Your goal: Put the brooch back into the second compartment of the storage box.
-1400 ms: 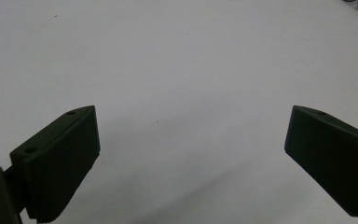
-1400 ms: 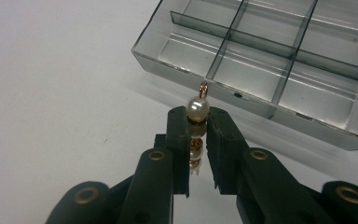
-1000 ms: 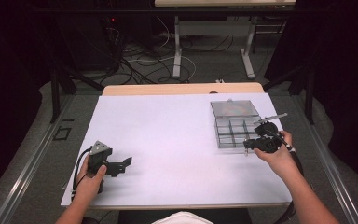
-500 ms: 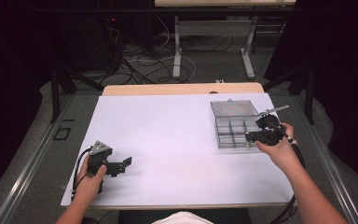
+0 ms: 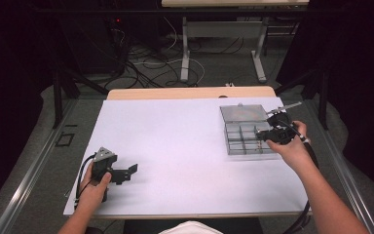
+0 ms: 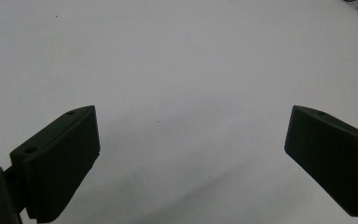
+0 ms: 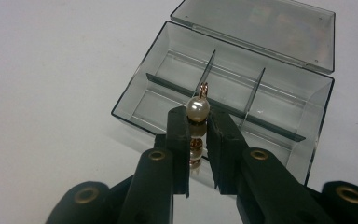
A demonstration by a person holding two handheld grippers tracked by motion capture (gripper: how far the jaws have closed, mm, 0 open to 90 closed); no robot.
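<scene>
The right gripper [image 7: 198, 122] has its two black jaws pinched on a pearl earring [image 7: 198, 109], a string of round pearly beads on coppery wire with a small loop at the top; the largest bead stands just above the jaw tips, and at least one smaller bead sits down between the pads. It is held above the clear plastic compartment box [image 7: 279, 93], whose hinged lid [image 7: 256, 30] lies flat open behind it and whose dividers mark off several cells that look empty from here. In the high view that gripper [image 5: 262, 135] hangs over the box [image 5: 243, 146] at the right of the white table [image 5: 175, 141], the hand around it. I'd judge the earring to be very light and stiff enough in its beads, but awkward: the pearls are smooth and round, so they could roll or squirt out of flat pads, and the thin wire and loop would bend if squeezed hard. The hold as it stands, across the stem and the smaller bead below the big pearl, seems sensible, since the big bead acts as a stop above the pads; gripping the large pearl itself would be the slippery choice. The pressure should be gentle and steady, with no jerks. The left gripper [image 5: 131, 170] rests on the table near the front left, jaws spread wide with nothing but bare tabletop between its pads [image 6: 60, 158].
</scene>
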